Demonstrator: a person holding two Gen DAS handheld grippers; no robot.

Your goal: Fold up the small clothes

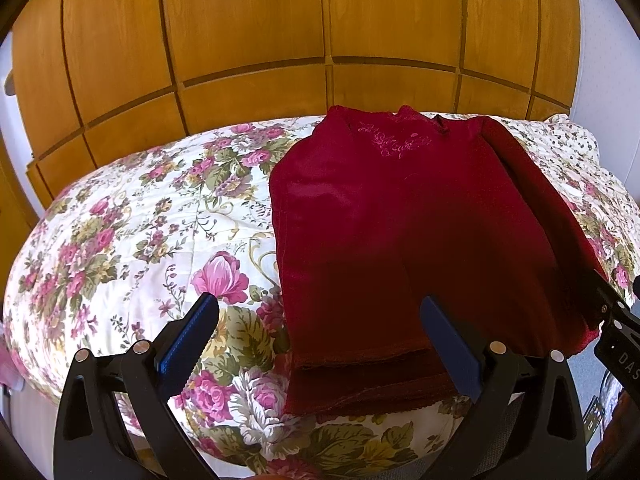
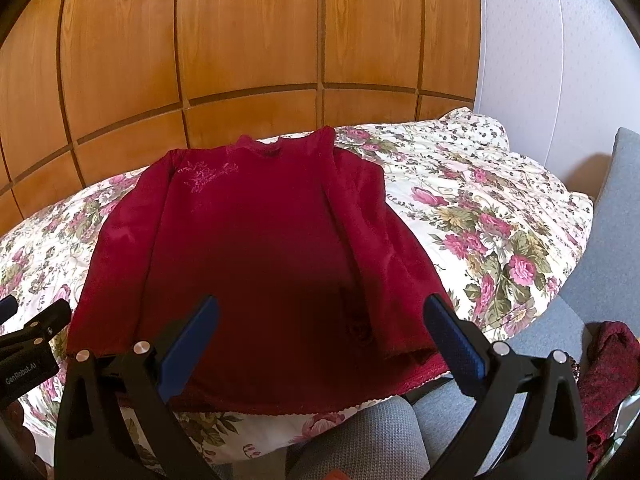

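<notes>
Right now a dark red long-sleeved top lies flat on a floral quilt, neckline toward twelve o'clock against the wooden panelled wardrobe and hem toward six o'clock. Both sleeves are folded in along the body, so the garment forms a tall, narrow rectangle, with pale pink embroidery just below the collar.

From the left wrist view, the left gripper hovers with its jaws spread wide and nothing between them. Its blue-padded fingers straddle the top's left hem corner: one finger sits over bare quilt at about eight o'clock, the other over red cloth at about four o'clock. The hem itself lies at five to six o'clock from the gripper's centre, and whether the fingers touch the fabric cannot be told. At three o'clock the other gripper's black body edges into the picture.

From the right wrist view, the right gripper is likewise wide open and holds nothing. The top fills the middle of this view, running from twelve o'clock down to the fingers; its scalloped hem passes beneath and between them. A grey upholstered chair sits at three to five o'clock beside the quilt, with another dark red patterned garment bunched on it at four o'clock.
</notes>
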